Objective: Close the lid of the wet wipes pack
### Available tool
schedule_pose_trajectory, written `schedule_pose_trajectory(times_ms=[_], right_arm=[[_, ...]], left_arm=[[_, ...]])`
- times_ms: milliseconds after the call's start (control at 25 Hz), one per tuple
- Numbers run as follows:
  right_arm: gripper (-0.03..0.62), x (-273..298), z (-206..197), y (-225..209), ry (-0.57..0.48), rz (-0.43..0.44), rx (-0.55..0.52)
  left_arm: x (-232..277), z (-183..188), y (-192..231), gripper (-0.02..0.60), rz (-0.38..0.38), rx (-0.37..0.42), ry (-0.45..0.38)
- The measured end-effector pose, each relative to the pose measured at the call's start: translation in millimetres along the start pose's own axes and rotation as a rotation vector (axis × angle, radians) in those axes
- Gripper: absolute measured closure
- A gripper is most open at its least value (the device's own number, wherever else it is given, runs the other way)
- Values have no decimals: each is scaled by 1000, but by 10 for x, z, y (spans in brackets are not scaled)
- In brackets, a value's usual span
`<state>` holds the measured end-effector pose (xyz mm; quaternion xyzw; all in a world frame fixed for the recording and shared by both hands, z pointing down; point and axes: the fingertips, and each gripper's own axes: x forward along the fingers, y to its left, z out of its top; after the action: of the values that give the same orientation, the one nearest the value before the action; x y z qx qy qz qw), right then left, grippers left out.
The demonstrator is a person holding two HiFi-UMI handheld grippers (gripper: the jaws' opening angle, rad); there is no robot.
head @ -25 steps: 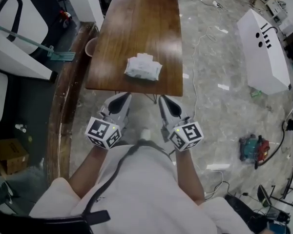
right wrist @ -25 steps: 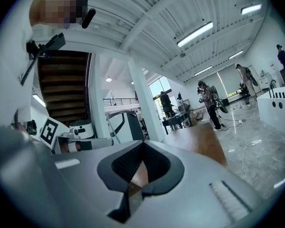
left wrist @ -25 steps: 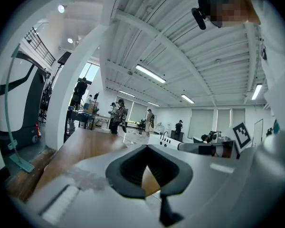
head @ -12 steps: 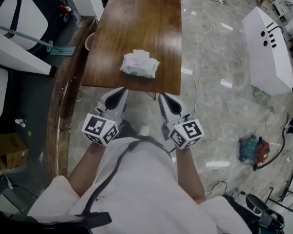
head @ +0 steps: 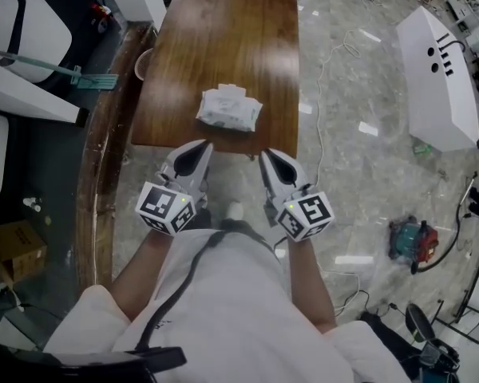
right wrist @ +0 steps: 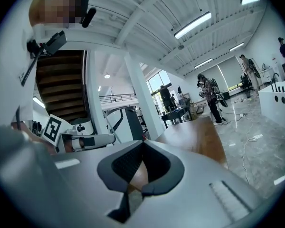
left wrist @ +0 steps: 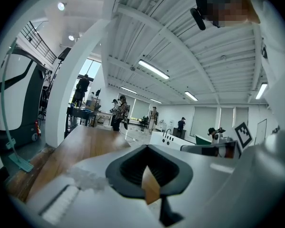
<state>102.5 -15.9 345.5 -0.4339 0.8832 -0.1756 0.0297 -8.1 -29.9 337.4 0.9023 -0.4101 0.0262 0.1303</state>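
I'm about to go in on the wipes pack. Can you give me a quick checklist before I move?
1. Wet wipes pack lies on the wooden table, toward its near end: ok.
2. Lid open or closed: cannot tell, too small in the head view.
3. Left gripper empty, jaws together: ok.
4. Right gripper empty, jaws together: ok.
5. Grippers at the pack: not ok, both are by the table's near edge, apart from it.

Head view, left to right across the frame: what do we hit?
cardboard box → left tool → wet wipes pack → right tool → red-and-teal device on the floor
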Motion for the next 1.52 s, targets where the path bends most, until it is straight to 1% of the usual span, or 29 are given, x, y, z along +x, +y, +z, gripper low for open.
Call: schedule_pose_trajectory(times_ms=[240,520,840,1000,1120,1280,1400,1520], right_arm=[[585,309,-46,5,26,-14,-4],[585,736,-226,-170,68,-23,-26],[585,1018,-432,-420,116,-54,-33],[585,1073,-533,-527,135,-71,-33],[585,1144,-580,-584,139,-72,-31],[583,1245,-637,-658,152,-74,-37],[583,1334,-690,-741,163,-76,-40],[582,1415,-753,-823,169,-77,-35]], left_arm=[[77,-58,267,578,-23,-4,35],[256,-187,595,578,-43,-19,68],[517,-452,796,578,-85,-7,125],[634,-531,861,578,-92,-12,130],[709,-596,943,578,-85,-13,134],[788,-709,1053,580,-64,-34,151],[861,-788,1111,580,-69,-41,160],[936,-861,1175,580,-60,-67,159]])
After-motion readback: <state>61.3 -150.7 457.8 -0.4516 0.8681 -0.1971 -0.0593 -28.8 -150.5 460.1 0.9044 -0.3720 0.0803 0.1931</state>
